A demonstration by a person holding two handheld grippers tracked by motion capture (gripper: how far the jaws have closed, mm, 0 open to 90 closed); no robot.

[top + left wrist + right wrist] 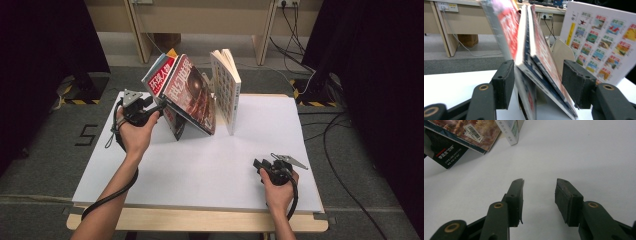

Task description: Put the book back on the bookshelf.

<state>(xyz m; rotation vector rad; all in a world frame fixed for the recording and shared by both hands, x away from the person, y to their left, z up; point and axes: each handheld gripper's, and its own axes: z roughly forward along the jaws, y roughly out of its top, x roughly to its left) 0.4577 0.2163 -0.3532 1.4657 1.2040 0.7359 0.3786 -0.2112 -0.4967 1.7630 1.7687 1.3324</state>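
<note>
Straddling leaning magazines (534,62): left tongs (537,80) spread, pads not pressing | right tongs (539,200) spread, resting over bench (240,165)

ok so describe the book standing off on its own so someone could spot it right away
On the white table, look at the far edge, where several magazines lean together by the left hand-held gripper. Just right of that leaning group stands the white book, upright and fanned slightly open. Its cover carries a grid of small coloured pictures, unlike the red, dark covers beside it.
</note>
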